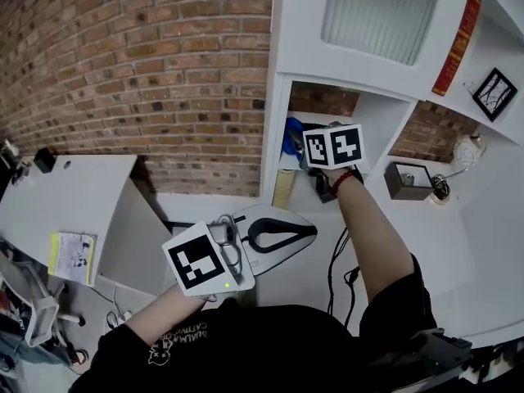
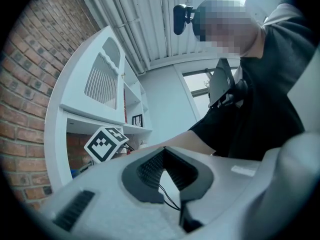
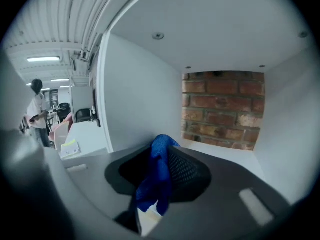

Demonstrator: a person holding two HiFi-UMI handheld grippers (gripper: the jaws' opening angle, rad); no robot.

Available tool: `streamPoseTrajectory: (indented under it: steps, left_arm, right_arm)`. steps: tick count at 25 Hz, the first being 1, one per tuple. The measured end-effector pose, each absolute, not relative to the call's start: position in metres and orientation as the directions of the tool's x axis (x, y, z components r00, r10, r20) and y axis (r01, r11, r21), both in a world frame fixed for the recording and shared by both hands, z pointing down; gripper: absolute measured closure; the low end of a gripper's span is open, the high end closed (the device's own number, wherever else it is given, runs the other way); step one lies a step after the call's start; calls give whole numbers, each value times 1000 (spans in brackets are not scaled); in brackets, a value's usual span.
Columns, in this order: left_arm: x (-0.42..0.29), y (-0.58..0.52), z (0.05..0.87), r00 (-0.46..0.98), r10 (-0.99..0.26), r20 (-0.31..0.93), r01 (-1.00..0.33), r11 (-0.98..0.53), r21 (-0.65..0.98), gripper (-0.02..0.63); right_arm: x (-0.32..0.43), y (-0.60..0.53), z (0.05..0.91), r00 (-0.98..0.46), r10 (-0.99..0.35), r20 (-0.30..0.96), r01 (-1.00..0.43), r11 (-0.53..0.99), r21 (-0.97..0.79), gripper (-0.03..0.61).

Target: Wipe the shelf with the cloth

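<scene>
My right gripper (image 1: 309,149) reaches into the lower left cubby of the white shelf unit (image 1: 286,31). It is shut on a blue cloth (image 1: 291,134), which hangs bunched between the jaws. In the right gripper view, the cloth (image 3: 157,176) droops from the right gripper (image 3: 163,148) above the cubby's white floor (image 3: 227,153), in front of the brick back wall (image 3: 222,109). My left gripper (image 1: 308,232) is held low, outside the shelf, jaws together with nothing between them. In the left gripper view, the left gripper (image 2: 162,152) points toward the shelf unit (image 2: 75,109) and my right forearm.
A red book (image 1: 457,43) and a framed picture (image 1: 494,94) stand on upper shelves. A dark box (image 1: 407,180) sits in the neighbouring cubby. Black cables (image 1: 340,252) hang below. A white desk (image 1: 65,195) with a booklet (image 1: 72,256) is on the left. A person (image 3: 36,111) stands far off.
</scene>
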State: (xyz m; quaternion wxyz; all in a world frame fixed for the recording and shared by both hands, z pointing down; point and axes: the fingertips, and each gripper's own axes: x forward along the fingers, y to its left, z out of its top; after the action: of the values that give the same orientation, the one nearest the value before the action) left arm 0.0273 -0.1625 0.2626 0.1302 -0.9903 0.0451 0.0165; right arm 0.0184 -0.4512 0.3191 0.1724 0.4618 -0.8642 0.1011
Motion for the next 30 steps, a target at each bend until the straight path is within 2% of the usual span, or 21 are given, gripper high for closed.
streamPoseTrajectory:
  steps: [10, 15, 20, 30]
  left_arm:
    - [21, -164, 265, 992, -112, -54, -122, -961, -247, 611]
    - [24, -161, 268, 993, -105, -46, -113, -964, -240, 611]
    - [25, -159, 269, 994, -99, -40, -106, -967, -234, 611]
    - [21, -164, 259, 987, -128, -97, -145, -969, -200, 611]
  right_arm:
    - [14, -448, 356, -453, -715, 533, -794, 595, 124, 466]
    - [22, -447, 362, -401, -735, 547, -783, 585, 212, 468]
    - [37, -452, 364, -370, -762, 531, -821, 536, 196, 471]
    - [99, -458, 364, -206, -820, 534, -926, 340, 164, 472]
